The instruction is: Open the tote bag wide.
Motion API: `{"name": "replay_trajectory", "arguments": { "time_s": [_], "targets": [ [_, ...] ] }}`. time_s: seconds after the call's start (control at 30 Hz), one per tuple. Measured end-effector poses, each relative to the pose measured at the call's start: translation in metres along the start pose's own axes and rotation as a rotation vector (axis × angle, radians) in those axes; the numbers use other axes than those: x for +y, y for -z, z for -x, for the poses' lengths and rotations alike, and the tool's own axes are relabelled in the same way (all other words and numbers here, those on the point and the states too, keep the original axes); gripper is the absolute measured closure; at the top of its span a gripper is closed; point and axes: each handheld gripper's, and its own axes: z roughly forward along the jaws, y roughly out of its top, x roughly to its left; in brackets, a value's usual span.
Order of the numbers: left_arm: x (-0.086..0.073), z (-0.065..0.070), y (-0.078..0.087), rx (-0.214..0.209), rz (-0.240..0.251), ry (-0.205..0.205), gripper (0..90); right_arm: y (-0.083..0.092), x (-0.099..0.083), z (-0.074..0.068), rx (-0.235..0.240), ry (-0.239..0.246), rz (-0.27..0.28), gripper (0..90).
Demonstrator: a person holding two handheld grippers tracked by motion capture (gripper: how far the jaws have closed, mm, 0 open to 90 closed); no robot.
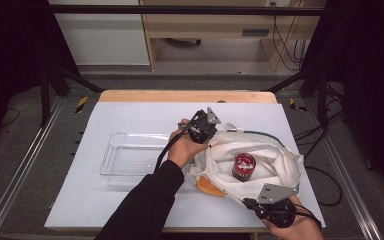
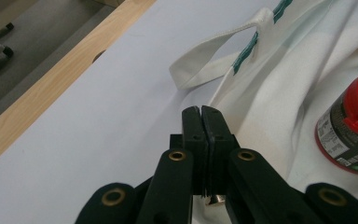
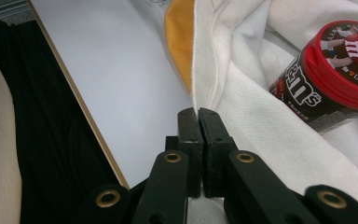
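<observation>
Where soft cloth bag (image 1: 275, 155) gapes, round red-lidded jar (image 1: 243, 166)

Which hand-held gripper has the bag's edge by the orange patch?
The right hand-held gripper, at the table's near edge, is shut on the white bag hem beside the orange patch; the left hand-held gripper grips the far hem, near the green-striped handle.
</observation>
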Motion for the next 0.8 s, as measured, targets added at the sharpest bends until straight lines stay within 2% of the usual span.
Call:
{"name": "replay_trajectory", "arguments": {
  "time_s": [0.33,0.63,0.8],
  "targets": [
    [-0.004,-0.004,0.0,0.014,-0.013,0.011,89.6,-0.003,-0.003,-0.01,0.043,0.048,-0.034,89.5],
    [-0.005,-0.001,-0.009,0.019,-0.049,0.008,89.5,-0.017,-0.012,-0.01,0.064,0.034,-0.068,89.3],
    [-0.003,0.003,-0.004,0.019,-0.031,0.0,88.0,-0.013,-0.012,-0.008,0.075,0.0,-0.047,84.8]
  ]
}}
